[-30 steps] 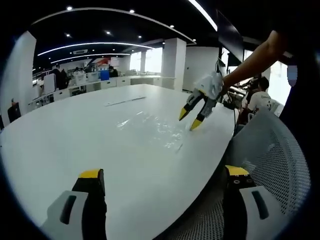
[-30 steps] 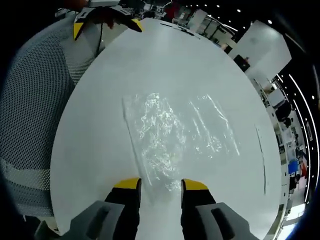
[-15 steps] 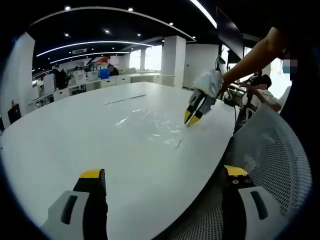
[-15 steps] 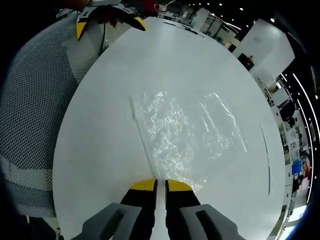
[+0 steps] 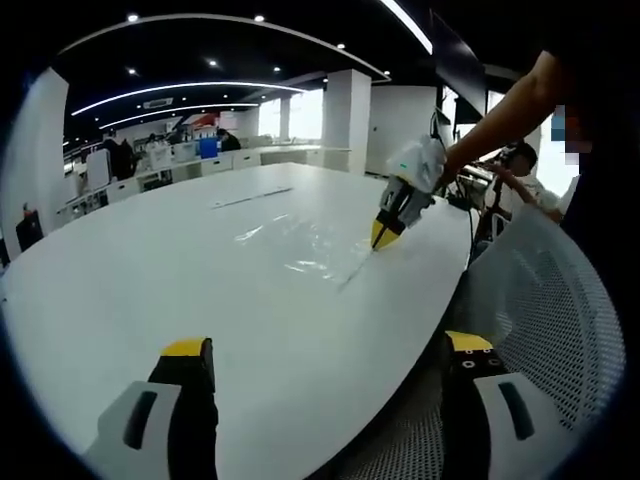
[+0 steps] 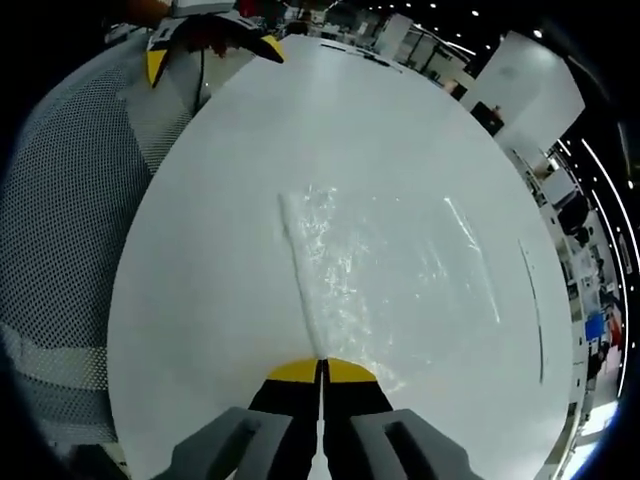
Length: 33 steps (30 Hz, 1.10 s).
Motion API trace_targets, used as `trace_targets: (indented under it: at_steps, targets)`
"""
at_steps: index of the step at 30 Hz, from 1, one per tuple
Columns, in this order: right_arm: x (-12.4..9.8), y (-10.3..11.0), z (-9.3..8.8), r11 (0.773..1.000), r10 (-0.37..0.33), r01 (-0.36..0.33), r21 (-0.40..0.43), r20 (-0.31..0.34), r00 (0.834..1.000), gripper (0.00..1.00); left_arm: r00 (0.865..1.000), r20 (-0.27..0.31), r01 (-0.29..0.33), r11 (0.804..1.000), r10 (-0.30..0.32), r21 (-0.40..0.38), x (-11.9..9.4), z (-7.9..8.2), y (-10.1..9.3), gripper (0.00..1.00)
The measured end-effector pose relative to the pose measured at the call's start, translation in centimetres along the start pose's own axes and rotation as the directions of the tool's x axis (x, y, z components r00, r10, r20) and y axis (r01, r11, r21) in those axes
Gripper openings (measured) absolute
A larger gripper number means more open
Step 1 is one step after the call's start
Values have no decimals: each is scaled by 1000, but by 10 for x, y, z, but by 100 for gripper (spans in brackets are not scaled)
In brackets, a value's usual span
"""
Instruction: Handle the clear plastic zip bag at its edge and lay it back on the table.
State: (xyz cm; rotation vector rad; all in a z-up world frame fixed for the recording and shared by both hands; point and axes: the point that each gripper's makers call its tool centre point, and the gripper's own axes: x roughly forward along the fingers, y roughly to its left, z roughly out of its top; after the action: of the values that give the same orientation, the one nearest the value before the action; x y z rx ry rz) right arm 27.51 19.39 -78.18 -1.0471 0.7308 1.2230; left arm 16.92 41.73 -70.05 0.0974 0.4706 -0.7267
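Observation:
The clear plastic zip bag (image 6: 385,265) lies crinkled on the white round table (image 6: 230,210), its zip edge running toward me in the right gripper view. My right gripper (image 6: 322,368) is shut on the near corner of that edge. From the left gripper view the same bag (image 5: 300,245) sits mid-table, and the right gripper (image 5: 381,235) pinches its right corner, held by a person's arm and lifting that edge slightly. My left gripper (image 5: 325,352) stands open over the table's near rim, far from the bag, with nothing between its fingers.
A grey mesh chair (image 5: 540,320) stands at the table's edge; the same chair (image 6: 60,230) fills the left of the right gripper view. A thin dark strip (image 5: 250,200) lies on the far side of the table. Desks and people sit in the office background.
My right gripper went from open over the bag's edge to shut on its corner, and the edge has been drawn up and taut. The left gripper stayed put.

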Motion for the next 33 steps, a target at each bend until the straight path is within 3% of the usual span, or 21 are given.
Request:
trace_targets:
  at_steps: [12, 19, 33]
  targets:
    - [-2, -1, 3, 998, -19, 19, 57, 3, 1000, 0, 1000, -17, -2, 1000, 3, 29, 1, -2, 0, 92]
    - [-6, -4, 9, 996, -41, 40, 75, 11, 999, 0, 999, -44, 18, 996, -14, 87, 2, -3, -5, 94]
    - [-18, -2, 19, 992, -73, 68, 111, 39, 997, 0, 997, -73, 15, 979, 0, 205, 5, 4, 8, 94]
